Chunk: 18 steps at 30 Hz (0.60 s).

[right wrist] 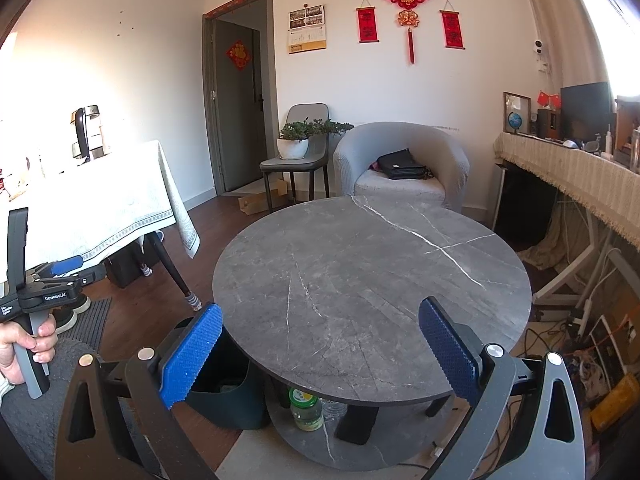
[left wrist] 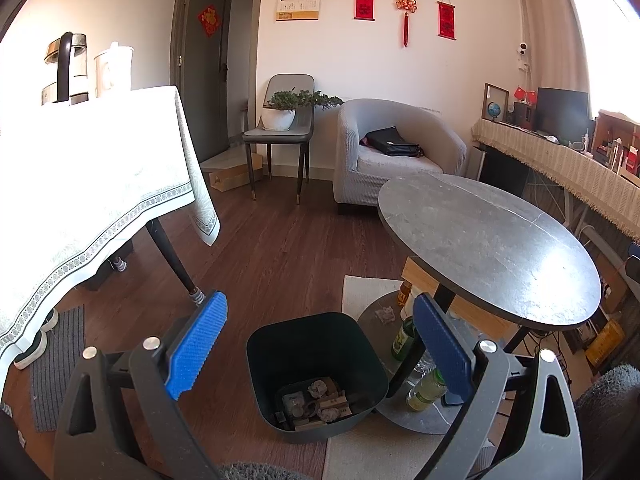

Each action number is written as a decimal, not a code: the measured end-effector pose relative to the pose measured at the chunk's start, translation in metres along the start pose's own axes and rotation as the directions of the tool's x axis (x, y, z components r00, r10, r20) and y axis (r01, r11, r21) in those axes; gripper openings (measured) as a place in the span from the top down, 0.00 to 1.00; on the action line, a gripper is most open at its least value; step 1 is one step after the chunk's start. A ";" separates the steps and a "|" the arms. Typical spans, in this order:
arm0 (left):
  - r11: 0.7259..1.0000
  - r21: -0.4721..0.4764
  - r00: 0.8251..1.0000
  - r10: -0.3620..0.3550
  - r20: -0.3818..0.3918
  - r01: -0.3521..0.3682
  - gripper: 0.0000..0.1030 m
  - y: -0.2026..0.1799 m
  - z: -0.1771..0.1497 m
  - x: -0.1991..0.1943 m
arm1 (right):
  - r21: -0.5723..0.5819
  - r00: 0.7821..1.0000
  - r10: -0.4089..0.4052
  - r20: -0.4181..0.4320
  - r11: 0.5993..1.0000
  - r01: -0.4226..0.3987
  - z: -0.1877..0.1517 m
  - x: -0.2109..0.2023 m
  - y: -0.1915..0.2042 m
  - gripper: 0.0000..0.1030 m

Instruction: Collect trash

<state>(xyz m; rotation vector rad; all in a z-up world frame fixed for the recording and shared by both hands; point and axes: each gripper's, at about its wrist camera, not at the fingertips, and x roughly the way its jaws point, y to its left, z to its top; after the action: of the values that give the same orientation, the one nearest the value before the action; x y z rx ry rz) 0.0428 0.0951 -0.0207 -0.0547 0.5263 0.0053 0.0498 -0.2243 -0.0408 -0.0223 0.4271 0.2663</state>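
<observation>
A dark green trash bin (left wrist: 316,372) stands on the floor beside the round grey marble table (left wrist: 492,248). Crumpled paper and cardboard scraps (left wrist: 320,402) lie in its bottom. My left gripper (left wrist: 320,344) is open and empty, held above the bin. My right gripper (right wrist: 320,352) is open and empty, over the near edge of the table top (right wrist: 372,280). In the right wrist view the bin (right wrist: 232,404) shows partly under the table edge, and the left gripper (right wrist: 52,280) shows at far left, held in a hand.
Bottles (left wrist: 426,390) stand on the table's lower shelf (left wrist: 416,424); a jar (right wrist: 306,408) shows there too. A dining table with a white cloth (left wrist: 92,184) is at left, a chair with a plant (left wrist: 280,128) and a grey armchair (left wrist: 392,148) behind. Cables and clutter (right wrist: 580,344) lie at right.
</observation>
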 end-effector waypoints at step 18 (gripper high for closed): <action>1.000 -0.003 1.000 -0.002 0.001 0.002 0.07 -0.001 -0.001 -0.001 | 0.000 1.000 -0.006 -0.003 1.000 0.006 0.000 0.001 0.001 0.03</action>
<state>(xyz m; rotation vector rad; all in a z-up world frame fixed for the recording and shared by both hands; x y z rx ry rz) 0.0417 0.0944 -0.0210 -0.0580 0.5257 0.0039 0.0501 -0.2230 -0.0415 -0.0242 0.4297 0.2605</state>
